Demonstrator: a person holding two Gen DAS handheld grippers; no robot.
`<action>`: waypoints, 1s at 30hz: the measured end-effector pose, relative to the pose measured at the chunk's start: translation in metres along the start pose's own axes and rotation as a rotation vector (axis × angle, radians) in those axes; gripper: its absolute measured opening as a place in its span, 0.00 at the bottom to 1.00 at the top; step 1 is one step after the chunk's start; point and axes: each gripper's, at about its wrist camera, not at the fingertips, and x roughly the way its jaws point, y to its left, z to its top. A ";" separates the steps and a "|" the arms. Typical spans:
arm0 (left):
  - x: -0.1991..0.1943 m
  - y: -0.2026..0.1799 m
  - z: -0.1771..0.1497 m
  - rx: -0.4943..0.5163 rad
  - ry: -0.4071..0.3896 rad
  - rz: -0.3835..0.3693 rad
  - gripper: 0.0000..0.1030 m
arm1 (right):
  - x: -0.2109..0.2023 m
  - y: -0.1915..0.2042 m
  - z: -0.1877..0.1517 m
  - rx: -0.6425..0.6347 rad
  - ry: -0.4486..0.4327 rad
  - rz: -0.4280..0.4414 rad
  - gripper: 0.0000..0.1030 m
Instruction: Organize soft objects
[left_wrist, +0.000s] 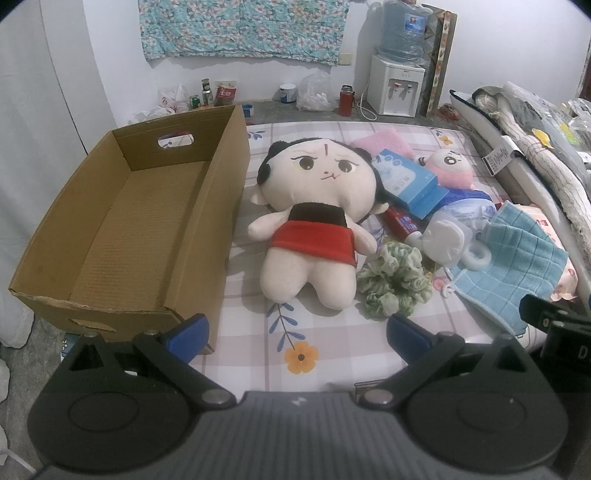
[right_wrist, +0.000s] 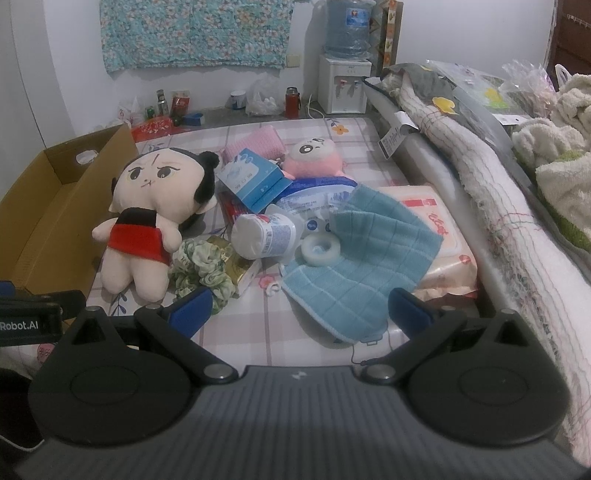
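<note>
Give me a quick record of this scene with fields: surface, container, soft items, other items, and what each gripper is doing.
surface: checked floral sheet
container: cardboard box, nothing inside, left of the pile
soft items: large plush doll, pink plush, green scrunchie, blue cloth, pink towel
other items: blue carton, white bottle, tape roll, wipes pack
left gripper: open, holding nothing, facing the doll
right gripper: open, holding nothing, near the blue cloth

Both wrist cameras sit low at the bed's (left_wrist: 332, 354) near edge, facing twelve o'clock toward the wall. The left view centres the cardboard box (left_wrist: 122, 229) and doll (left_wrist: 314, 206); the right sits further right; both share the doll (right_wrist: 147, 214) and clutter.
</note>
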 end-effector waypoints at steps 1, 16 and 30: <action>0.000 0.000 0.000 0.000 0.001 0.000 1.00 | 0.000 0.000 0.000 0.000 0.001 0.000 0.99; 0.000 0.000 0.000 0.001 0.001 0.001 1.00 | 0.000 0.000 -0.002 0.001 0.004 0.000 0.99; 0.004 0.001 -0.002 0.002 0.016 0.002 1.00 | 0.001 0.000 -0.001 0.002 0.006 -0.001 0.99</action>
